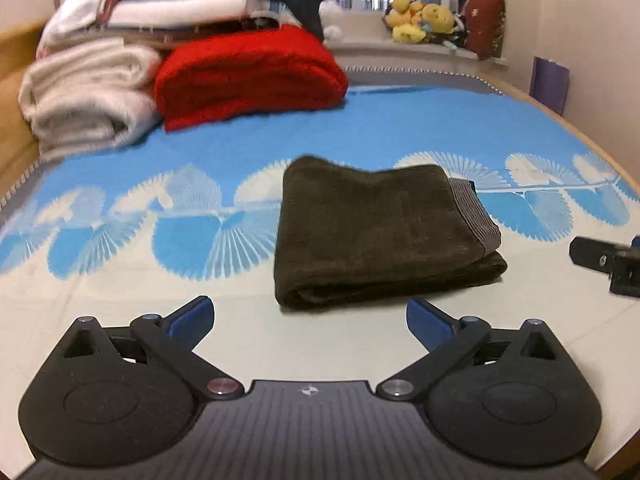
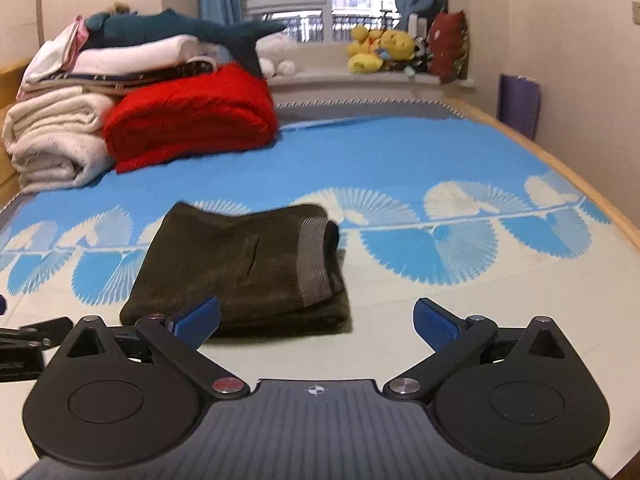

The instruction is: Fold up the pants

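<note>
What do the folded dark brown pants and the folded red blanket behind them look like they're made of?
Folded dark brown pants: likely soft, matte fleece or terry, judging by the fuzzy nap; their grey waistband looks ribbed knit. Folded red blanket: plush, fluffy pile, probably fleece.

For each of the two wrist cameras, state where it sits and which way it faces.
Left wrist: sits on the left gripper, looking forward and down over the bed at the folded dark pants ahead; its own open blue-padded fingers show, and part of the right gripper at the right edge.
Right wrist: sits on the right gripper, facing the same way; pants ahead-left; own open fingers show, left gripper at the left edge.
Shared: pants, bed, red blanket, window.
</note>
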Available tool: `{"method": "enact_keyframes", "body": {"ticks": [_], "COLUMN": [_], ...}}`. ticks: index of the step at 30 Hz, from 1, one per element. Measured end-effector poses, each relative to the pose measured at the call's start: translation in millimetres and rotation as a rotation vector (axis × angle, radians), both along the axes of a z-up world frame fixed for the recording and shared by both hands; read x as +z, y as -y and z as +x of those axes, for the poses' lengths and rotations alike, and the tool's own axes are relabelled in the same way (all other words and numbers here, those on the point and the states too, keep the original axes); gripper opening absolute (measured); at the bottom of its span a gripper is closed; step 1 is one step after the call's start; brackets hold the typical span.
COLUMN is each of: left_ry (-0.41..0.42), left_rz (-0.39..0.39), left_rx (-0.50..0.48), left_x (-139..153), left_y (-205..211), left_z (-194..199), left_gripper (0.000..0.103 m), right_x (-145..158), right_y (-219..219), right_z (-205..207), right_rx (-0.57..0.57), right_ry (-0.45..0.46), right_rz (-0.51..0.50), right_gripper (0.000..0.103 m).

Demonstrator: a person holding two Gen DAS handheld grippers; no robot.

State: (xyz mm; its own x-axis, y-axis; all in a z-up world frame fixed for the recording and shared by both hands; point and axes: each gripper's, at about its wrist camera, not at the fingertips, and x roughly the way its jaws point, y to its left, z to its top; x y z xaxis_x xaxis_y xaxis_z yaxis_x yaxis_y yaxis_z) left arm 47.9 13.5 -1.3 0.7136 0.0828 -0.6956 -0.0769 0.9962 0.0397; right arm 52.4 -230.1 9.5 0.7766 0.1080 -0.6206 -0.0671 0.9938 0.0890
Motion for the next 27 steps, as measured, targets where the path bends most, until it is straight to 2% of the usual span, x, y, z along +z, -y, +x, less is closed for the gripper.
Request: {"method": "enact_keyframes", "body": {"ticks": [2,9,16,27], "left_ry": [-0.005,0.000,-0.033,-0.042], "left_rz": [-0.030,-0.049,-0.103,-0.088], "left_rx": [0.009,0.035,0.060,0.037], "left_x": [-1.7,-1.9,-6.4,-10.9], "left_y": [-4.0,-9.0,-10.3,2.9], "left_z": [0.2,6.9,11.6,13.4], "left_gripper": [0.103,0.103,0.103,0.103], "right_x": [-1.8,-5.2,-2.9,-2.4], "right_y": [-4.1,-19.1,-15.8,-19.4], "right_z": [0.3,-0.3,1.7,2.1], "right_rx": [0.009,0.048,0.057,0.077], "right_ry": [0.004,0.003,0.008,0.014], "right_rz": [-0.013,-0.078,-0.074,-0.082], "right_gripper": [0.102,0.102,0.102,0.102]}}
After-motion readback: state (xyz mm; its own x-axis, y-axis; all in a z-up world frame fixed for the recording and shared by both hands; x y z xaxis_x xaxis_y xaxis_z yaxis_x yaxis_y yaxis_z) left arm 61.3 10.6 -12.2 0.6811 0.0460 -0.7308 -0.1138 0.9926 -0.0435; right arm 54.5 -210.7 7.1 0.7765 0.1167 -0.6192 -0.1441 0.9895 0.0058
